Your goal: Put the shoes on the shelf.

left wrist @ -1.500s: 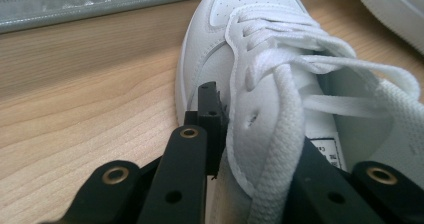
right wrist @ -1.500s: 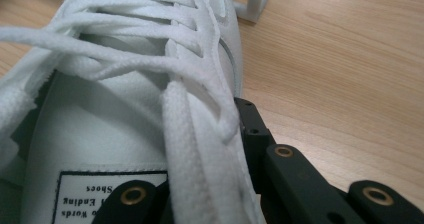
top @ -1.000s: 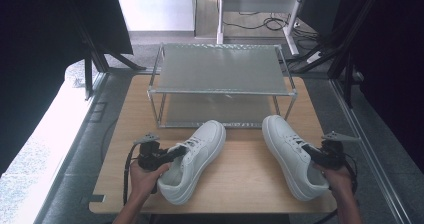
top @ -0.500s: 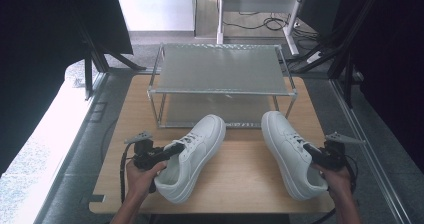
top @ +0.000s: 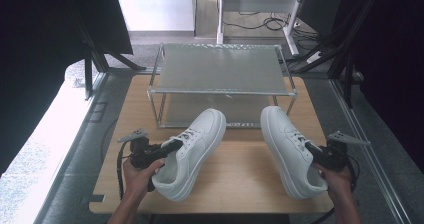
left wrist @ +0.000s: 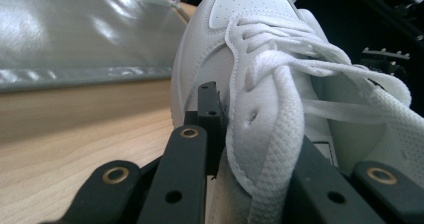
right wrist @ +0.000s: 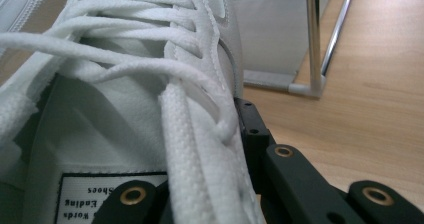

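Sneakers (top: 194, 151) before rack (top: 220, 66), gripped

Likely lab or test room, not home. Small light wooden table (top: 235, 184) on grey carpet floor (top: 75, 159); black curtains (top: 45, 34) at both sides; loose black cables (top: 255, 21) around white metal desk frame (top: 255, 5) behind.

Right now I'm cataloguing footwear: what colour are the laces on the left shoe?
White, matching the left shoe; its laces show best in the left gripper view.
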`<move>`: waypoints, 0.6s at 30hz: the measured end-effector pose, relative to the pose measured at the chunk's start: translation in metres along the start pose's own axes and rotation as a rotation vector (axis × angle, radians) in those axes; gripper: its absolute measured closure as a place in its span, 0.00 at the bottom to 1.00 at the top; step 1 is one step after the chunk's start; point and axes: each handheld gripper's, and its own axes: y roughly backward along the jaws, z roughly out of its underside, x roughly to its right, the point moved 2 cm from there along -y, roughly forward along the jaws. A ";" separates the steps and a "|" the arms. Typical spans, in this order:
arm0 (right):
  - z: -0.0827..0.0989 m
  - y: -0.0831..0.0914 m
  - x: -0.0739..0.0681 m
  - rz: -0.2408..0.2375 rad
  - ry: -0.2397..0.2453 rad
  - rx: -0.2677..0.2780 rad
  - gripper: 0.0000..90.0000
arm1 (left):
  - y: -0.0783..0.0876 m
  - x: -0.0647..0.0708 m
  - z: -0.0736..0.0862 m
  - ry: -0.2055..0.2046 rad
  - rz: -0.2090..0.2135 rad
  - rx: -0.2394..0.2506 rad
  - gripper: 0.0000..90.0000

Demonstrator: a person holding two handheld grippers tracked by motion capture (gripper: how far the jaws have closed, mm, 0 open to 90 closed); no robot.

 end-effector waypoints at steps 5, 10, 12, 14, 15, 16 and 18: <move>-0.006 0.004 -0.007 -0.025 0.008 0.025 0.98 | 0.002 0.007 -0.006 -0.010 0.017 0.018 0.92; -0.011 0.005 -0.013 -0.039 0.015 0.045 0.98 | 0.003 0.009 -0.012 -0.006 0.034 0.034 0.92; -0.013 0.006 -0.015 -0.047 0.014 0.053 0.98 | 0.004 0.010 -0.015 -0.008 0.036 0.038 0.92; -0.016 0.006 -0.017 -0.052 0.014 0.062 0.98 | 0.004 0.011 -0.018 -0.012 0.036 0.044 0.92; -0.016 0.006 -0.017 -0.052 0.014 0.062 0.98 | 0.004 0.011 -0.018 -0.012 0.036 0.044 0.92; -0.019 0.006 -0.019 -0.055 0.019 0.066 0.98 | 0.004 0.012 -0.019 -0.013 0.036 0.047 0.92; -0.022 0.007 -0.021 -0.061 0.024 0.072 0.98 | 0.005 0.014 -0.024 -0.017 0.041 0.054 0.92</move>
